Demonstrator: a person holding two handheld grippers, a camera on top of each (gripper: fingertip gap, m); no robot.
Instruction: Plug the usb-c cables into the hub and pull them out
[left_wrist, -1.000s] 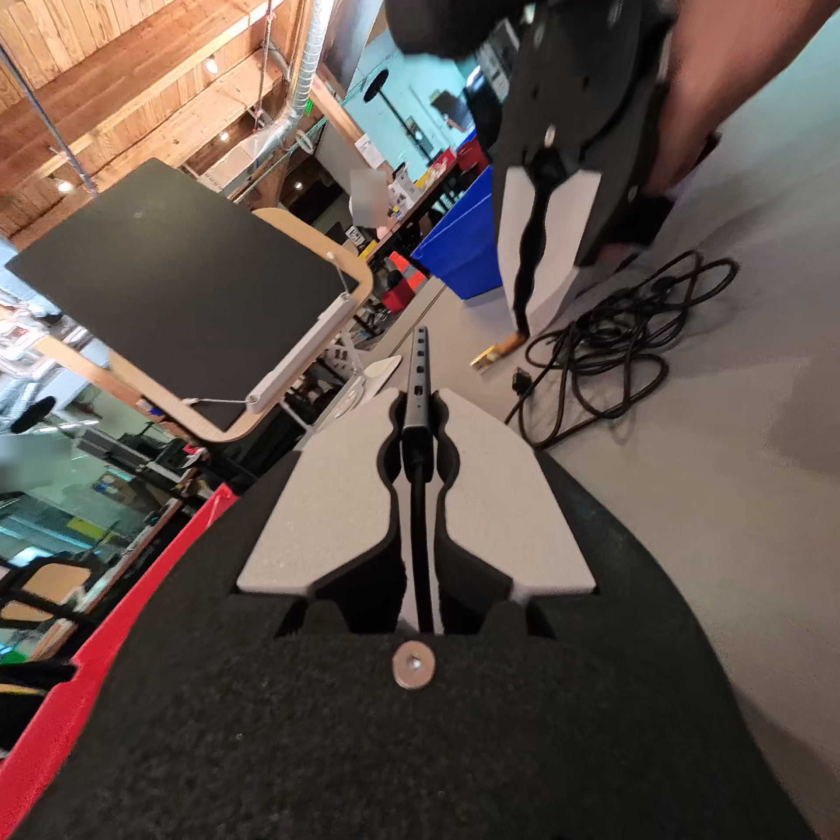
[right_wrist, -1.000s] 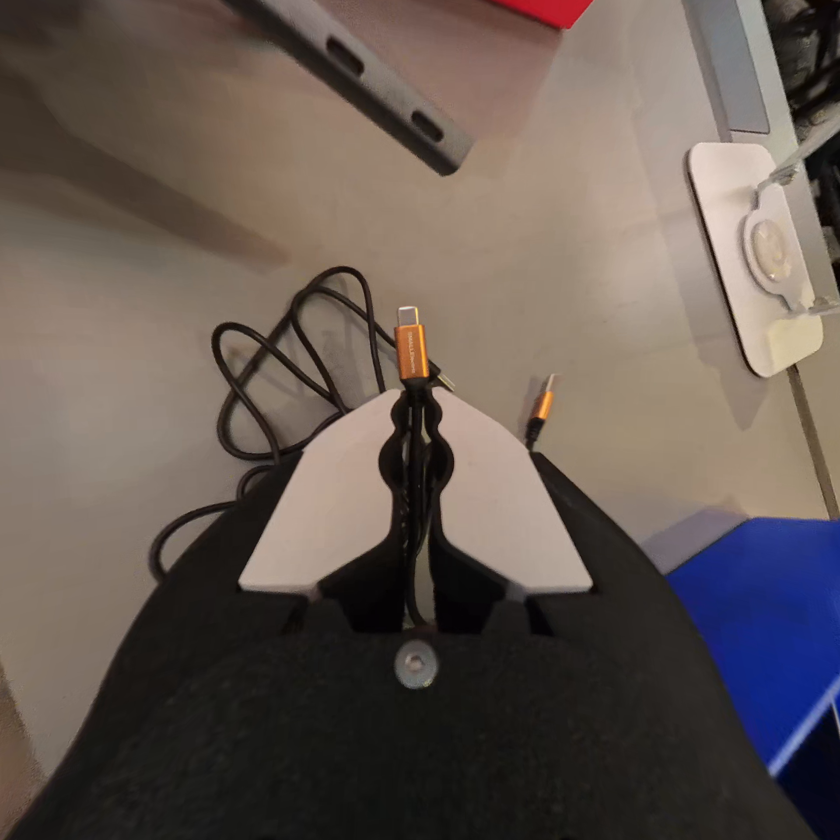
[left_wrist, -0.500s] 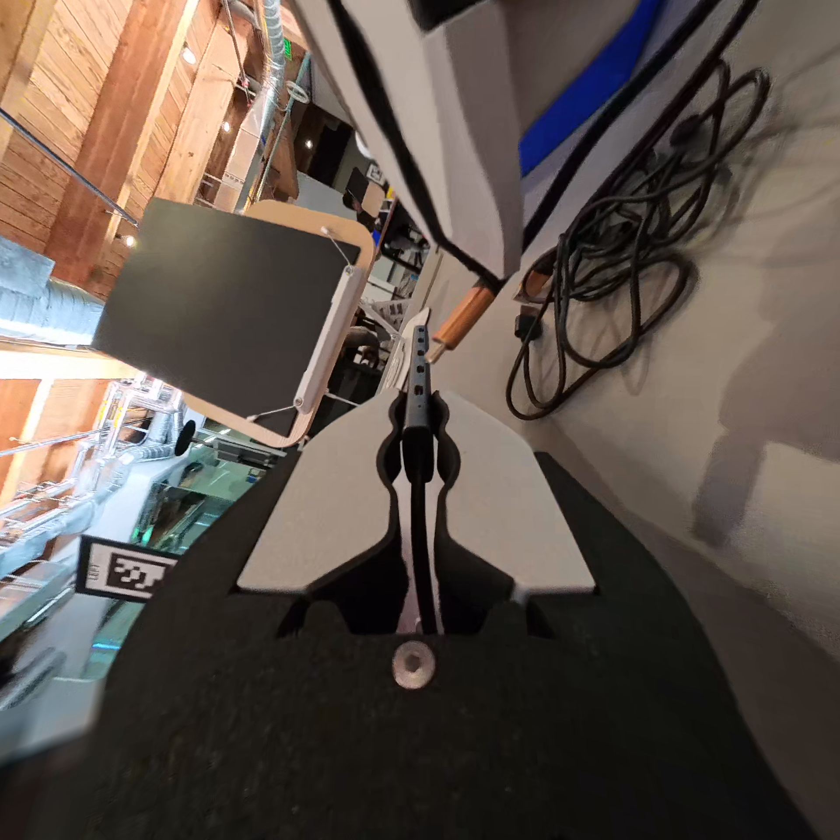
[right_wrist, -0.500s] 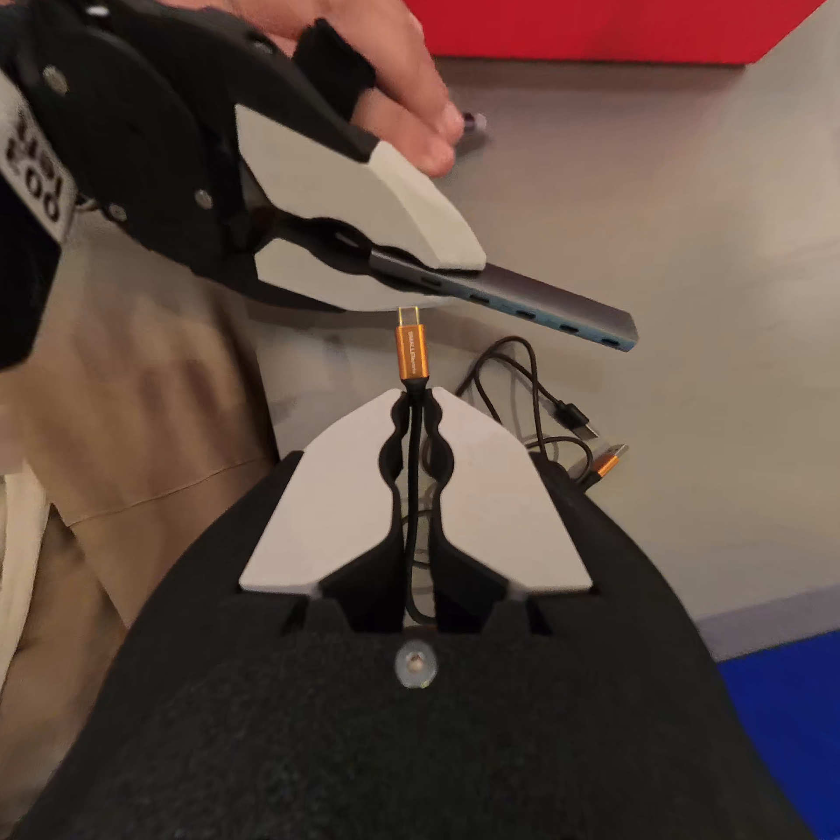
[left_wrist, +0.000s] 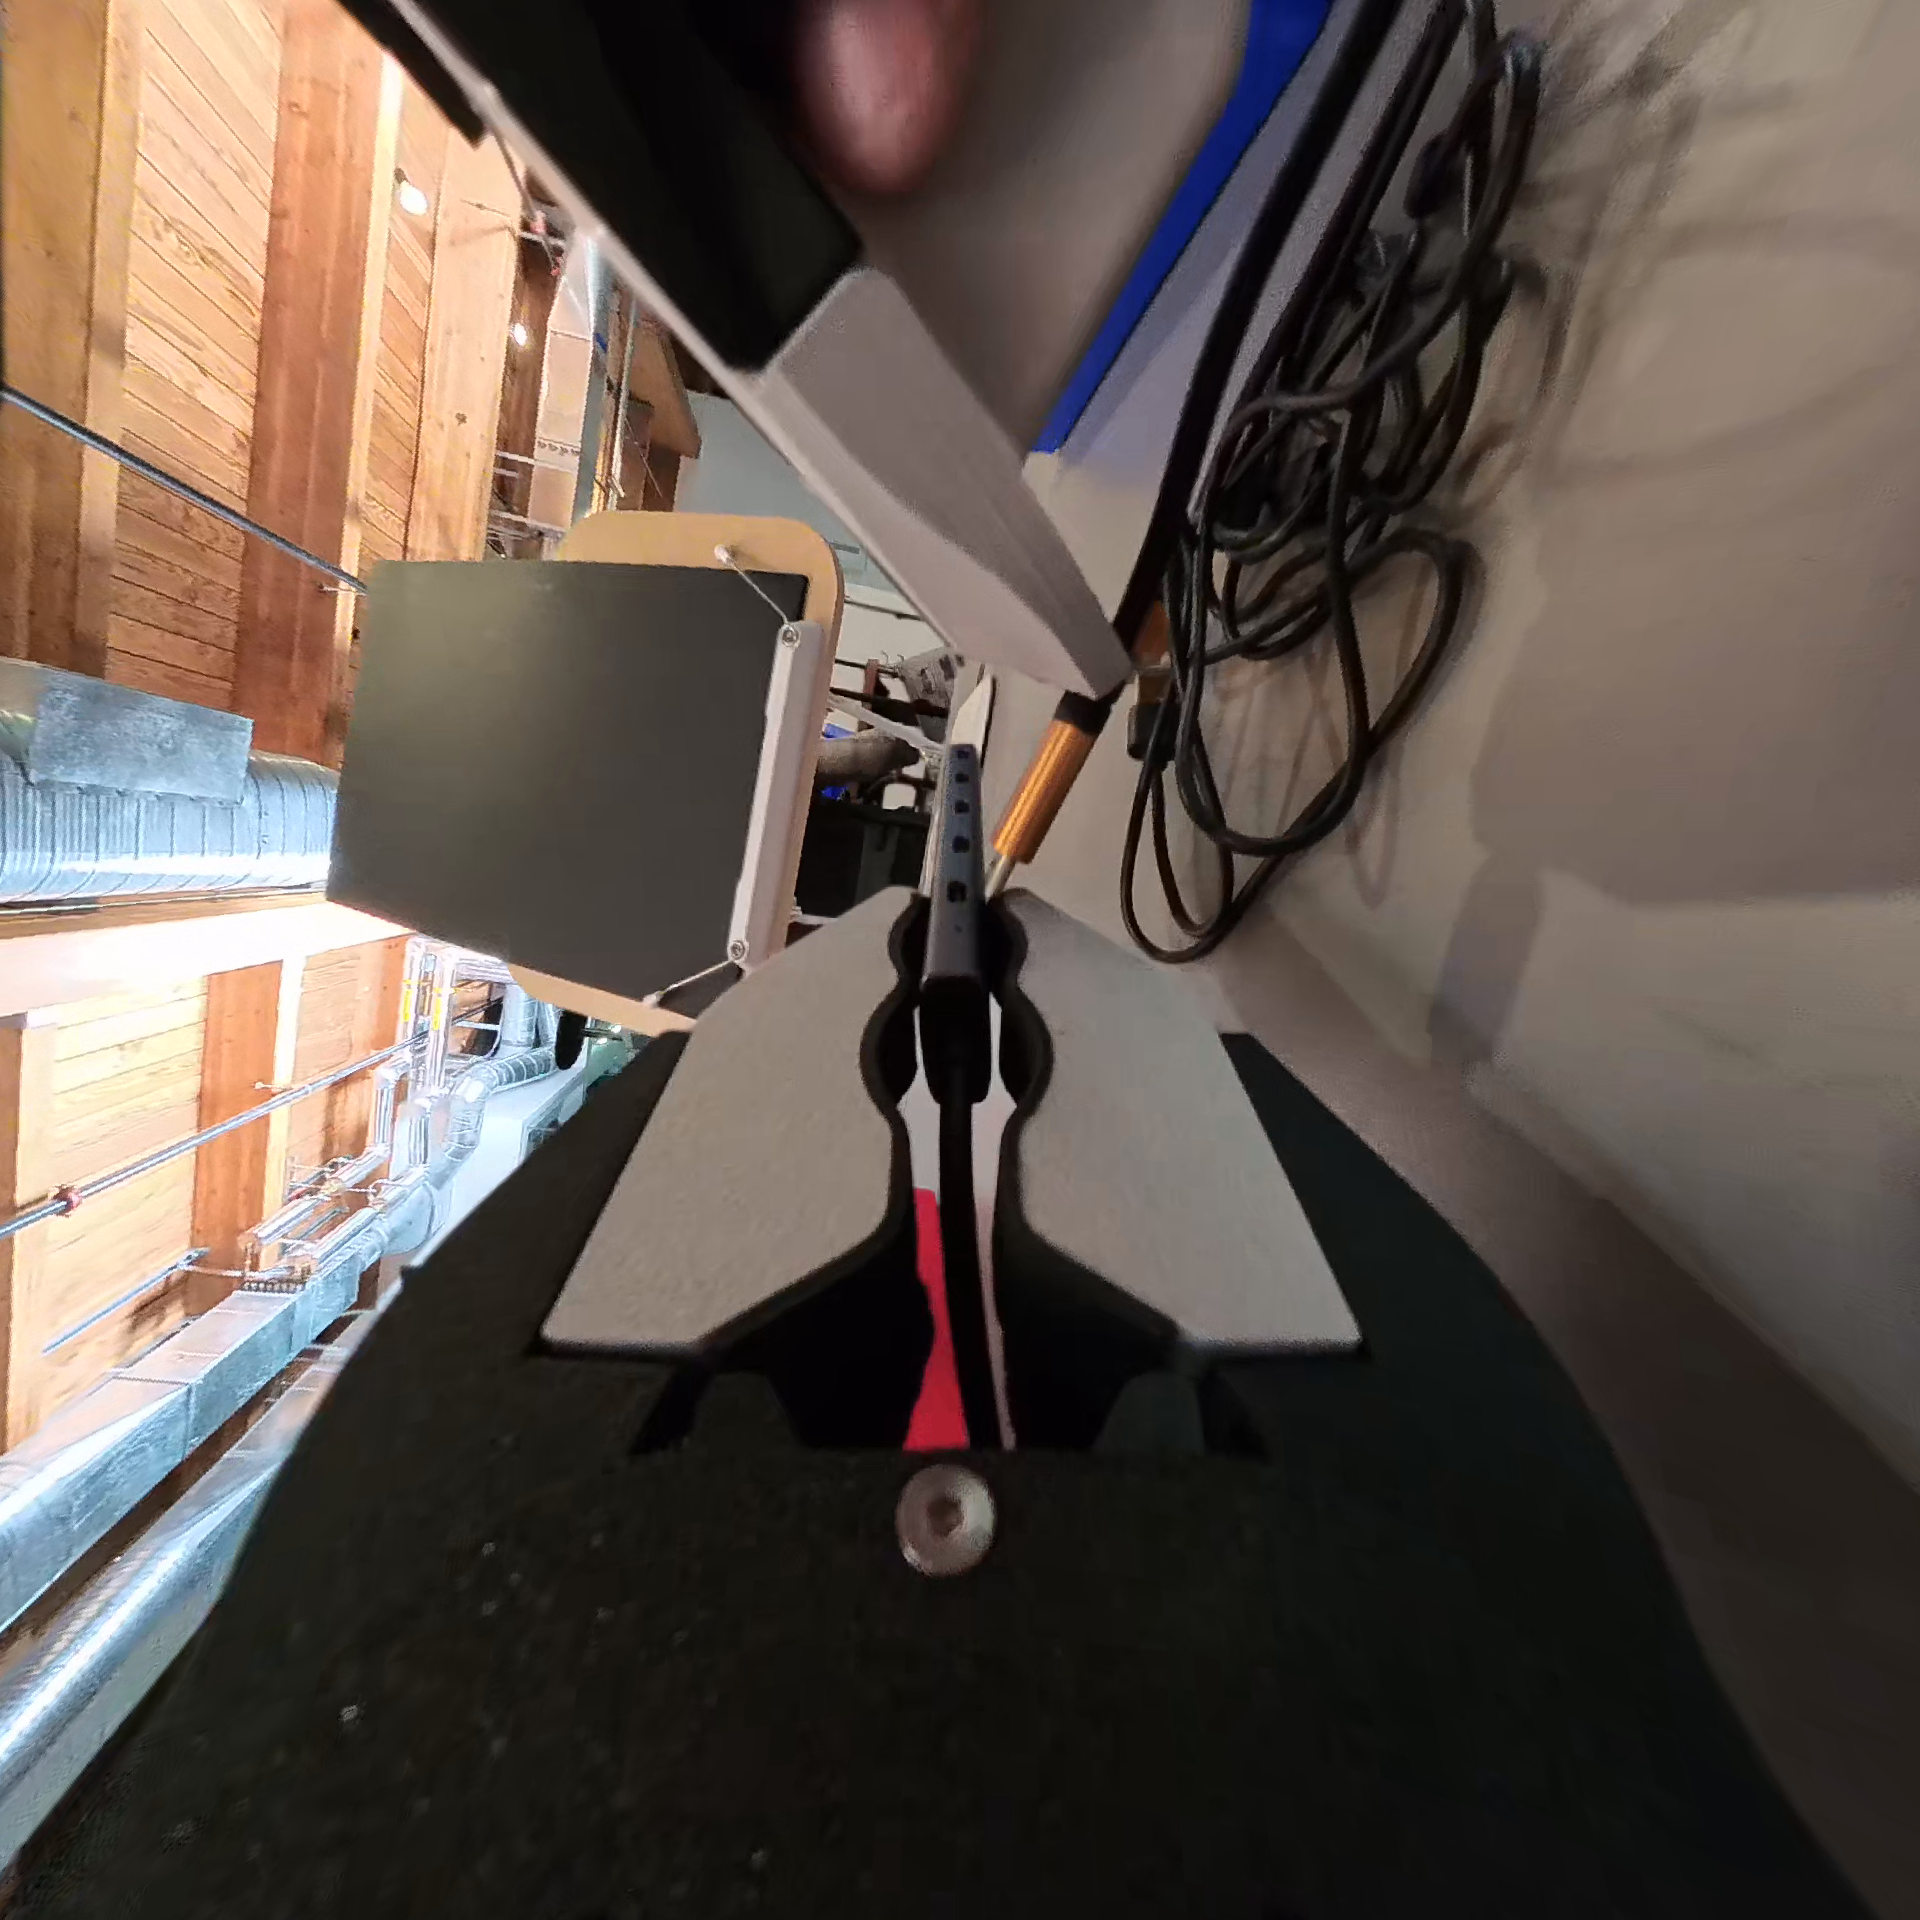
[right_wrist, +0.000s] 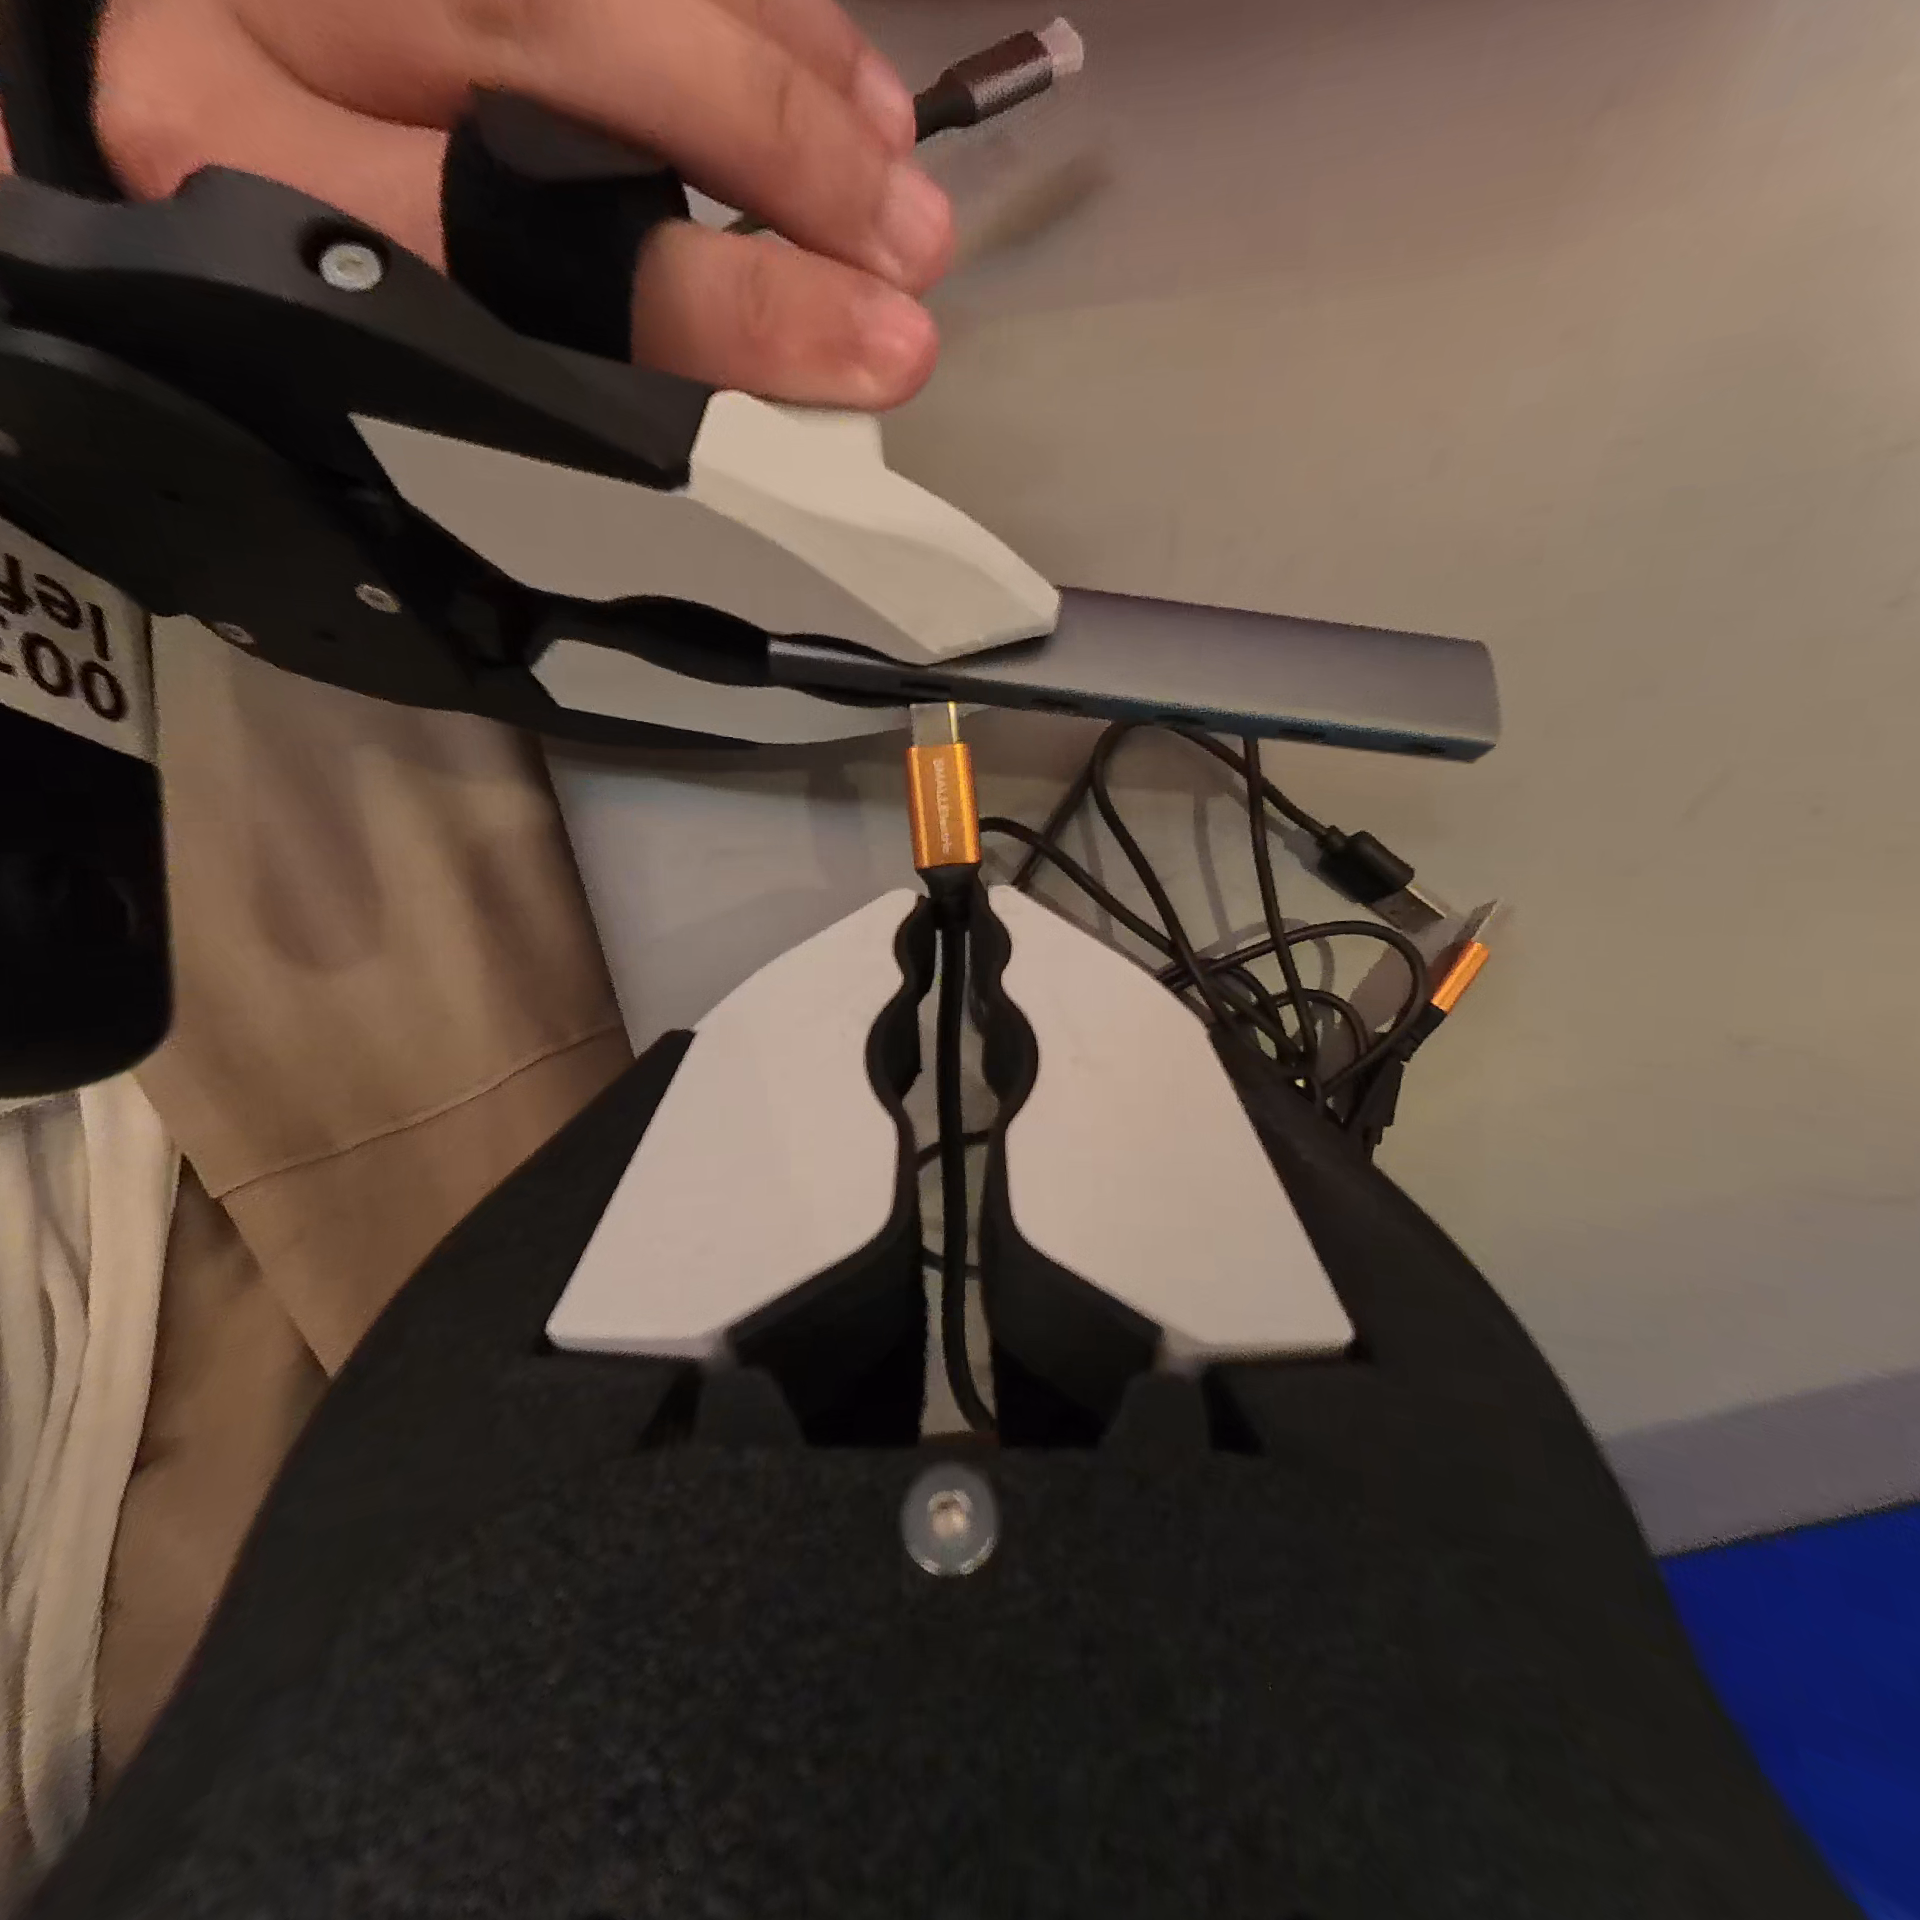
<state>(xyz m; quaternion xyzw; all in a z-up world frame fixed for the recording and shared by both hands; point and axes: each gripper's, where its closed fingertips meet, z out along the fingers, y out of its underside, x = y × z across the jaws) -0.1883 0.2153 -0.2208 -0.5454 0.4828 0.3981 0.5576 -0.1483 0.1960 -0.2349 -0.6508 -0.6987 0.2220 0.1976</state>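
My left gripper (left_wrist: 956, 906) is shut on the near end of the slim dark grey hub (left_wrist: 958, 831), held in the air with its row of side ports showing. In the right wrist view the left gripper (right_wrist: 977, 670) holds the hub (right_wrist: 1247, 665) level. My right gripper (right_wrist: 951, 894) is shut on a black cable just behind its orange usb-c plug (right_wrist: 941, 810). The plug points up, its metal tip at a port near the hub's gripped end. I cannot tell whether it is in. In the left wrist view the plug (left_wrist: 1039, 795) comes in from the right.
A tangle of black cables (right_wrist: 1278, 935) lies on the grey table, with a second orange plug (right_wrist: 1460, 977) and a black plug (right_wrist: 1371, 873). A blue bin (right_wrist: 1818, 1662) is at lower right. A dark board on a stand (left_wrist: 551, 769) is beyond the hub. There is about 5 cm between the tips of the two grippers.
The right gripper has brought the orange plug up from above the table to the hub's port side. The left gripper has rolled and turned the hub's ports toward the plug.
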